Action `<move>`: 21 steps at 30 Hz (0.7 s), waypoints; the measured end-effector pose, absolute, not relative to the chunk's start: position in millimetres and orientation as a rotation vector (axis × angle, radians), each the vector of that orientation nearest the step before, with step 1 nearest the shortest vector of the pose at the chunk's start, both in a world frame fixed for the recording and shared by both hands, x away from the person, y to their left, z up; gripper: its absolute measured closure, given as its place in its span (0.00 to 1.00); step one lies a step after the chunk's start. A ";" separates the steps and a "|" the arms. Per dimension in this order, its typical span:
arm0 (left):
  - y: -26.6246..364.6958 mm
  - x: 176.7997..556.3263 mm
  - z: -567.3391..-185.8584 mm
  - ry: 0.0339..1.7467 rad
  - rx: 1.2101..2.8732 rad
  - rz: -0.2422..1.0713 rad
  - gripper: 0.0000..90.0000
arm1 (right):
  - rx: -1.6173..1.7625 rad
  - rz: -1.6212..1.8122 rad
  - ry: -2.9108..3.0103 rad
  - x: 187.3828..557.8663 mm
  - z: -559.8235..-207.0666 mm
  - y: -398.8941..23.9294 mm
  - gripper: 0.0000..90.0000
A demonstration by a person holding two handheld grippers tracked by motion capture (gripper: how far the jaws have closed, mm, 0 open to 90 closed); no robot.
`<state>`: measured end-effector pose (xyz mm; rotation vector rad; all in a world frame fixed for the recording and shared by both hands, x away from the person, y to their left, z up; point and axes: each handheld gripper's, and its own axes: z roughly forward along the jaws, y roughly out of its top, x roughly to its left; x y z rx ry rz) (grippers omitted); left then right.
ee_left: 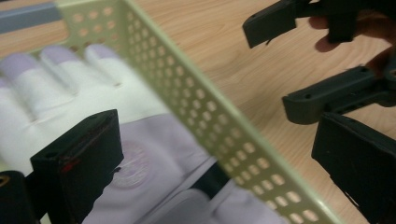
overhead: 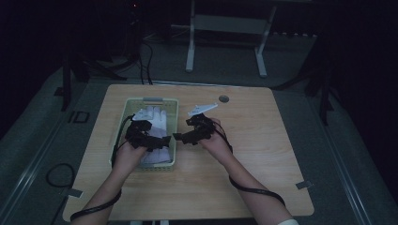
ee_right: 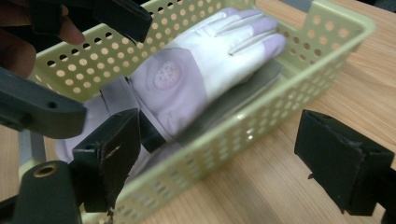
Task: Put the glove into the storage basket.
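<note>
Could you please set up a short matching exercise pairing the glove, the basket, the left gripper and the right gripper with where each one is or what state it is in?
Things:
1. glove
2. basket
3. left gripper
4. right gripper

Places or states:
A. pale green, perforated walls, standing on the wooden table
B. open, over the table beside the basket
C. white and lilac, lying flat inside the basket
D. open, above the glove in the basket

Pairs: 1-C, 2-A, 3-D, 4-B
</note>
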<state>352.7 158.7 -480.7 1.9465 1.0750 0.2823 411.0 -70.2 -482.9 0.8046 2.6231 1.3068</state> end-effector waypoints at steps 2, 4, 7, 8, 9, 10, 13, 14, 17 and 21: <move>153.9 350.7 -480.3 1.031 1.920 0.256 0.02 | 0.814 1.304 2.616 410.2 -483.9 -77.6 0.16; 149.0 348.3 -479.3 0.998 1.904 0.238 0.02 | 0.822 1.306 2.612 409.6 -486.3 -84.7 0.16; 138.5 343.4 -477.7 0.965 1.917 0.258 0.02 | 0.829 1.303 2.611 407.9 -491.0 -94.7 0.16; 134.7 342.1 -477.3 0.956 1.927 0.254 0.02 | 0.827 1.298 2.610 407.3 -492.5 -98.0 0.16; 130.9 340.7 -477.1 0.943 1.929 0.252 0.02 | 0.828 1.293 2.609 406.6 -493.7 -101.2 0.16; 126.1 338.9 -476.4 0.926 1.937 0.242 0.02 | 0.835 1.291 2.605 405.9 -494.6 -104.5 0.16; 114.9 334.8 -474.2 0.889 1.945 0.255 0.02 | 0.847 1.294 2.587 404.0 -496.8 -114.2 0.16; 110.8 333.2 -473.1 0.879 1.948 0.266 0.02 | 0.849 1.298 2.581 403.2 -497.4 -117.6 0.16; 99.3 330.2 -471.2 0.843 1.955 0.247 0.02 | 0.838 1.289 2.574 400.0 -499.3 -126.6 0.16; 82.6 326.0 -472.7 0.805 1.967 0.216 0.02 | 0.842 1.281 2.570 396.4 -500.3 -139.1 0.16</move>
